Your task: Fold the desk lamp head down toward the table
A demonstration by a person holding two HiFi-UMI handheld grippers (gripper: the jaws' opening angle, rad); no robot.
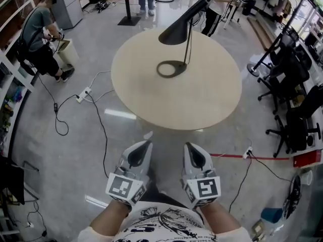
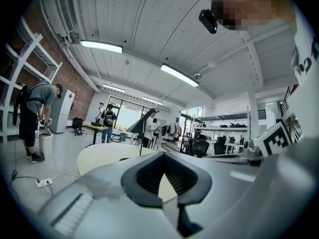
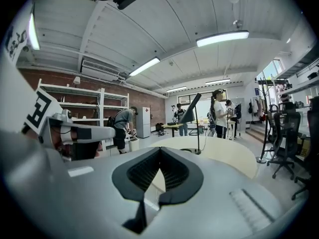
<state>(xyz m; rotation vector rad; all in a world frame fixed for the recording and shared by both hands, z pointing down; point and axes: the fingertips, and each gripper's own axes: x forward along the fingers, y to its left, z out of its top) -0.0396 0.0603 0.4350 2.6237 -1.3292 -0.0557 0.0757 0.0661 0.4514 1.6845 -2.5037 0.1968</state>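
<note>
Not begun yet, I'd judge. The left hand-held gripper (image 1: 145, 145) and right hand-held gripper (image 1: 189, 146) are both clenched on nothing, close to the person and well short of the round tabletop (image 1: 151, 102). The black desk lamp (image 1: 177, 32) stands on the far side, head raised. Next: step in and reach for the head.

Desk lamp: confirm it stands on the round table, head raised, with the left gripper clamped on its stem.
Not quite. The desk lamp does stand on the round table, head raised, but the left gripper is not on its stem: the head view shows it short of the table, and the left gripper view shows its jaws shut on nothing.
</note>
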